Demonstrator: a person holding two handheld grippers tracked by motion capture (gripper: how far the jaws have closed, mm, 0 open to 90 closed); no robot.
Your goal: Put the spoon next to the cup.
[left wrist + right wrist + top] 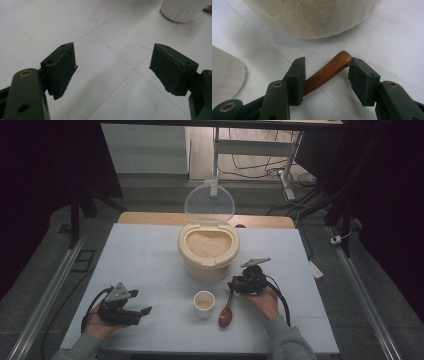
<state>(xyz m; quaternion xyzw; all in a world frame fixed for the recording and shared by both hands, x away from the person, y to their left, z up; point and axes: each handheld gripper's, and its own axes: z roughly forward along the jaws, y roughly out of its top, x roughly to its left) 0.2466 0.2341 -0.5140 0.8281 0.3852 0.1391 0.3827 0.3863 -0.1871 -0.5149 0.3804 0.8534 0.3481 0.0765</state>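
With rice already in the cup (204,303), the wooden spoon (226,312) near the table's (140,250) front edge was bracketed, not visibly clamped, by the parted right gripper (325,75), while the left gripper (112,70) was held open and empty.

Dim room — grey floor (60,240), white table frame (260,147) behind, loose cables (260,167).

No text, label, brand or number could be read anywhere. Faint red pen marks were seen on the white table (105,50) in the left gripper view, near the base of a white ribbed cup (183,10), but they were too short and too blurred to be made out as letters or figures. Nothing was found written on the cup itself.
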